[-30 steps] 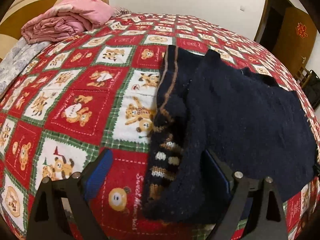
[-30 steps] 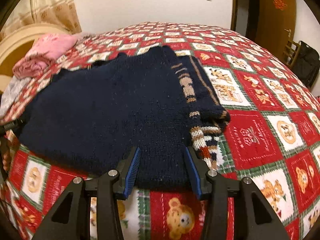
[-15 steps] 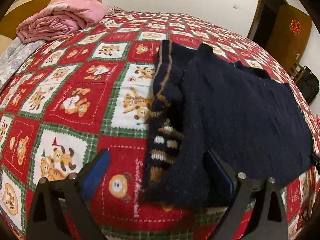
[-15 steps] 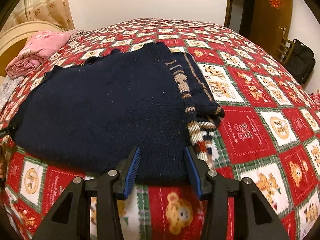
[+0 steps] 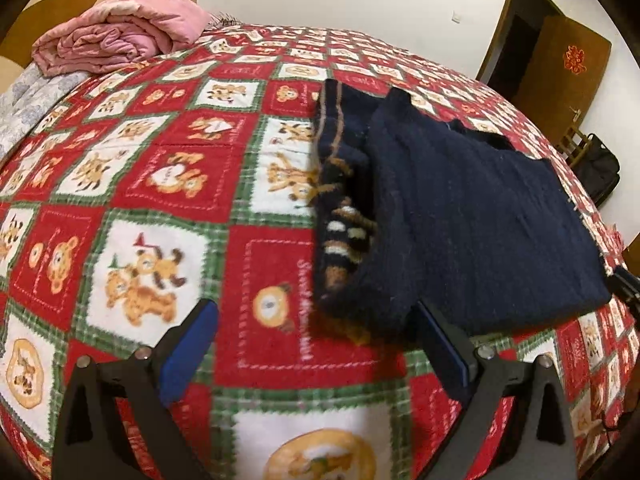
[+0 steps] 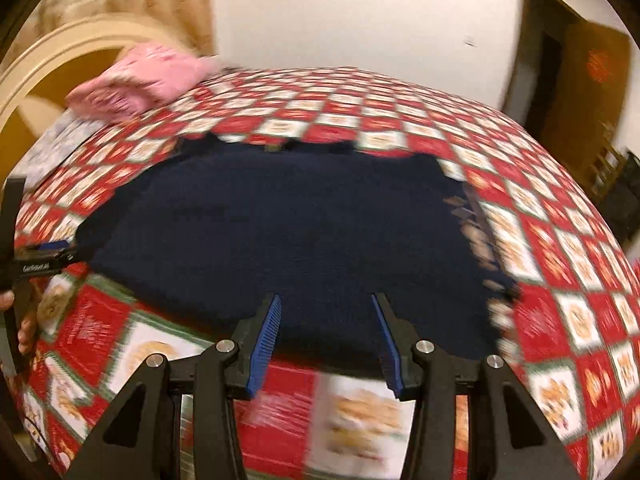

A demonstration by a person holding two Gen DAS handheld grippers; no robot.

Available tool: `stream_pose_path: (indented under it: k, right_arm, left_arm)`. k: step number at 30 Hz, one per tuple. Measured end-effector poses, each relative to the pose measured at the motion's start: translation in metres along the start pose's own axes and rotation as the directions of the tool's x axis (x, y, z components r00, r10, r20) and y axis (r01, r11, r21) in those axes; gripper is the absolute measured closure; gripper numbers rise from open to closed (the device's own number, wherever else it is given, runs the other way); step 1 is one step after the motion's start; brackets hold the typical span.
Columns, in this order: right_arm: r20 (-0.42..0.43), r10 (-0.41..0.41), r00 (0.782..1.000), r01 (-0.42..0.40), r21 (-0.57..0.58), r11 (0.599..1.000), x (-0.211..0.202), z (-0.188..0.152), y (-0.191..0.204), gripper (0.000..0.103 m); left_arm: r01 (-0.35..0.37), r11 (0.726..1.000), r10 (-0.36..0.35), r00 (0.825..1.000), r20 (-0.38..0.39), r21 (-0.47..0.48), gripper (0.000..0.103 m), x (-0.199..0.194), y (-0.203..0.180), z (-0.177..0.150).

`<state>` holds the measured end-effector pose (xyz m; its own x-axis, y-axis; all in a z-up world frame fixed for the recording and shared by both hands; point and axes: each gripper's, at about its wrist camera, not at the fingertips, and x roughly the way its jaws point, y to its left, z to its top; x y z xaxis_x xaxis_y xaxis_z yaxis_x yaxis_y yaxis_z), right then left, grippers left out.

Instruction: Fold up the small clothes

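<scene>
Two grippers are hovering over a bed whose blanket (image 5: 168, 184) is showing red, white and green squares with cartoon bears. The sweater (image 5: 472, 224), dark navy, is lying flat on that blanket, its patterned sleeve (image 5: 340, 208) (brown and white stripes) folded along one side. The left gripper (image 5: 316, 340) is standing wide open, holding nothing; one blue-padded finger is sitting over bare blanket, while the other is just beside the sweater's near corner, and I cannot tell whether it is touching the knit. The right gripper (image 6: 326, 332) is also standing open and empty, its two fingers pointing at the sweater's near hem (image 6: 320, 344), with the dark cloth showing in the gap between them. In the right view, which is blurred, the sweater (image 6: 288, 236) is spreading across the middle of the bed. A pink quilt (image 5: 120, 36) is sitting folded at the far end, near the headboard (image 6: 60, 64).
</scene>
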<state>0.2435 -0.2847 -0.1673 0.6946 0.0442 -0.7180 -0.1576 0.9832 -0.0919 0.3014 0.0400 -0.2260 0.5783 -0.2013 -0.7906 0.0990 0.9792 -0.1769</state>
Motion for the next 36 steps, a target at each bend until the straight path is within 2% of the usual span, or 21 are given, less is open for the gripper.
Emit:
stream_pose_path:
  k: [2, 5, 11, 18, 24, 29, 36]
  right_arm:
    - [0.01, 0.034, 0.999, -0.033, -0.058, 0.998, 0.007, 0.006, 0.03, 0.055]
    - [0.011, 0.071, 0.997, -0.069, -0.144, 0.987, 0.018, 0.013, 0.072, 0.055]
    - [0.007, 0.132, 0.991, -0.125, -0.277, 0.953, 0.033, 0.019, 0.14, 0.055]
    - [0.014, 0.189, 0.982, -0.172, -0.353, 0.92, 0.041, 0.03, 0.188, 0.056]
    - [-0.031, 0.175, 0.984, -0.173, -0.412, 0.895, 0.066, 0.037, 0.227, 0.055]
    - [-0.014, 0.101, 0.995, -0.096, -0.462, 0.882, 0.078, 0.028, 0.242, 0.055]
    - [0.033, 0.076, 0.997, -0.055, -0.421, 0.905, 0.08, 0.024, 0.237, 0.056]
  left_arm:
    - [-0.016, 1.0, 0.016, 1.0, -0.001, -0.011, 0.004, 0.0, 0.011, 0.001]
    - [0.03, 0.999, -0.03, 1.0, -0.003, -0.026, 0.003, -0.002, 0.026, 0.005]
    - [0.067, 0.994, -0.063, 0.996, 0.058, -0.084, 0.004, -0.015, 0.049, 0.021]
    - [0.02, 0.987, -0.009, 0.998, 0.068, -0.162, 0.004, -0.011, 0.079, 0.031]
    - [0.031, 0.977, -0.02, 0.998, 0.053, -0.213, 0.004, -0.004, 0.094, 0.02]
    - [0.028, 0.98, -0.016, 0.998, 0.064, -0.195, 0.004, -0.009, 0.095, 0.024]
    - [0.105, 0.984, -0.092, 0.991, 0.093, -0.142, 0.005, 0.001, 0.086, 0.067]
